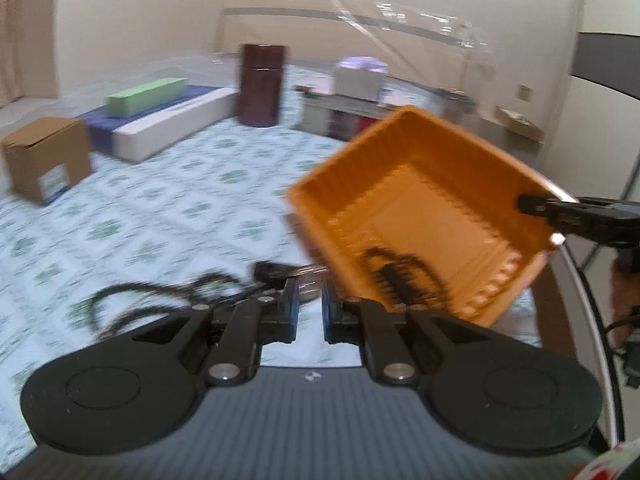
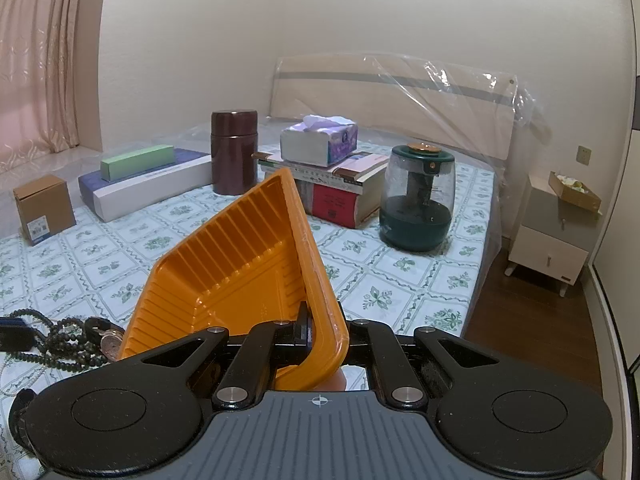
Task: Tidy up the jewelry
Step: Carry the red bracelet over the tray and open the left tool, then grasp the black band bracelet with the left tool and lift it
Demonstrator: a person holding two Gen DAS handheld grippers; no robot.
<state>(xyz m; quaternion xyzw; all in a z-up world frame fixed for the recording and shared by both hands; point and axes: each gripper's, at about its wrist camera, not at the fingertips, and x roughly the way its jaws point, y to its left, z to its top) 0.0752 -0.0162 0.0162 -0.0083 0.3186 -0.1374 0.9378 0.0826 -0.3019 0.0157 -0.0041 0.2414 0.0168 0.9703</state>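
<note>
An orange ribbed plastic tray (image 2: pixel 240 264) is tilted steeply, its low edge toward a pile of jewelry on the bed. My right gripper (image 2: pixel 320 332) is shut on the tray's rim. In the left wrist view the tray (image 1: pixel 420 208) hangs tilted with a dark bead strand (image 1: pixel 400 272) lying in its low corner. My left gripper (image 1: pixel 310 308) has a narrow gap between its jaws and holds nothing I can see, just above dark bead necklaces (image 1: pixel 152 292). The pile of beads and a watch (image 2: pixel 76 340) lies at the tray's lower left.
On the floral bedspread (image 2: pixel 360 264) stand a brown cardboard box (image 2: pixel 44 208), a long white-and-blue box with a green box (image 2: pixel 136 168) on it, a maroon canister (image 2: pixel 234 152), stacked books with a tissue box (image 2: pixel 320 140), and a green humidifier (image 2: pixel 416 200). A nightstand (image 2: pixel 552 232) is right.
</note>
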